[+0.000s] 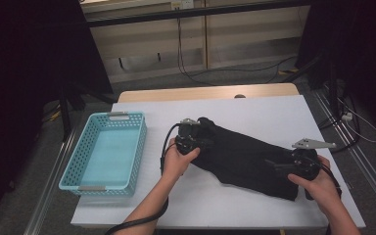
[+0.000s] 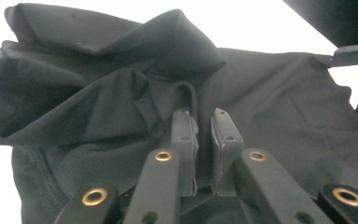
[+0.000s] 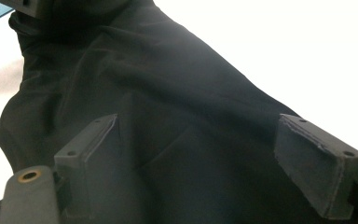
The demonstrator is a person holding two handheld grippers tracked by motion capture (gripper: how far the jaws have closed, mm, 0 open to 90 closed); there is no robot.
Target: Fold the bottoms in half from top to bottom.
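Note:
A black garment (image 1: 245,156) lies crumpled across the middle of the white table top (image 1: 274,110), running from centre to lower right. At the garment's left end my left gripper (image 1: 196,141) is shut on a raised fold of it. In the left gripper view the two jaws stand almost together with the fold of the black garment (image 2: 121,107) pinched between the pads of my left gripper (image 2: 204,119). My right gripper (image 1: 280,164) is at the garment's right end. In the right gripper view my right gripper (image 3: 205,158) stands wide open over the black garment (image 3: 177,93), with cloth lying between the jaws but not pressed.
A light blue perforated basket (image 1: 105,152) stands empty on the table's left side, partly over the edge. Cables (image 1: 191,68) run over the floor beyond the table's far edge. Dark stands flank both sides.

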